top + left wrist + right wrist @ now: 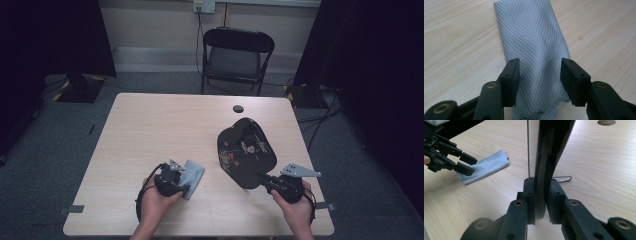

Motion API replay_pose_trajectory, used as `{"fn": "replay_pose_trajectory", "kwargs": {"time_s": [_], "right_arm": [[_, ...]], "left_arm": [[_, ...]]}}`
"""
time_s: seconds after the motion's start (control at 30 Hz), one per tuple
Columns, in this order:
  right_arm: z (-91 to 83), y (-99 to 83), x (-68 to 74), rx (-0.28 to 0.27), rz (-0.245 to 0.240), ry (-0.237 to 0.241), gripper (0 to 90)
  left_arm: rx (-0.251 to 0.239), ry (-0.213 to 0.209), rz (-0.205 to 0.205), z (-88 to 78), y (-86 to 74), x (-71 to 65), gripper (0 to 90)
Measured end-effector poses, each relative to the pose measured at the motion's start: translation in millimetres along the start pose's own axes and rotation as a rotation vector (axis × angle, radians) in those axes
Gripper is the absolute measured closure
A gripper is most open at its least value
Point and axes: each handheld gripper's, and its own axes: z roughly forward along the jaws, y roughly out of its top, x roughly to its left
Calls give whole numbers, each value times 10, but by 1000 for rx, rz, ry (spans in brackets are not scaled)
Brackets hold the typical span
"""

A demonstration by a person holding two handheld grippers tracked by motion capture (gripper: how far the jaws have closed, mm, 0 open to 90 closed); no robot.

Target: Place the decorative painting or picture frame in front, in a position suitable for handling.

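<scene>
Two jaws of the left gripper (pixel 539 75) are standing apart astride the near end of the grey cloth (pixel 534 47), whose long axis is running straight ahead along the table (pixel 150 125), while the right gripper (pixel 541 202) is clamping the black mirror's (pixel 245 152) edge, holding it tilted

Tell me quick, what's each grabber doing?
Left gripper: open, jaws either side of the grey cloth.
Right gripper: shut on the black object.
</scene>
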Motion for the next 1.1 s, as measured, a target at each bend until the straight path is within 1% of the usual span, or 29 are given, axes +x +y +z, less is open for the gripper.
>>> {"fn": "replay_pose_trajectory", "kwargs": {"time_s": [0.07,0.1,0.13,0.17,0.2,0.23,0.27,0.33,0.37,0.43,0.47,0.5,0.57,0.63,0.67,0.73,0.8,0.87,0.93,1.0,1.07,1.1], "right_arm": [[1,1,2,0,-3,0,795],[0,0,3,0,-2,0,795],[0,-1,3,0,-2,0,795],[-1,-2,3,1,-3,0,796],[-1,-4,3,0,-2,0,795],[-1,-3,3,0,-3,0,795],[-1,-2,3,0,-2,-1,795],[-1,-4,7,0,-3,-2,795],[-1,-5,7,-1,-2,-3,796],[-1,-5,9,-1,-1,-3,795],[-1,-4,8,0,-1,-3,796],[0,-3,7,0,-1,-3,795],[-1,-3,5,0,2,-4,795],[-1,-2,6,1,1,-4,796],[-1,-2,6,1,1,-4,796],[0,-1,5,1,0,-3,796],[-1,-2,5,1,1,-3,796],[0,0,6,2,0,-4,795],[-1,-2,2,2,2,-3,796],[-1,-1,1,2,0,-1,796],[0,1,2,3,-1,-2,796],[-1,0,3,3,-1,-2,796]], "left_arm": [[37,11,9,14,38,-11,469],[49,5,19,30,49,-21,448],[65,11,34,35,64,-35,421],[73,27,45,39,73,-52,426],[83,53,76,40,77,-65,457],[86,67,81,41,78,-76,499],[82,72,69,41,76,-76,506],[70,86,69,31,60,-64,565],[65,92,69,24,50,-55,604],[60,98,78,11,40,-21,730],[58,88,71,6,38,1,766],[57,75,65,-1,39,27,782],[61,49,47,-14,51,62,795],[51,14,22,-28,60,79,800],[48,1,27,-37,69,77,801],[30,-28,19,-64,90,68,801],[21,-38,23,-112,127,65,801],[2,-59,15,-174,172,61,801],[-7,-63,43,-233,235,46,801],[-18,-77,49,-289,299,37,801],[-30,-75,61,-337,360,22,801],[-29,-86,53,-365,387,22,801]]}}
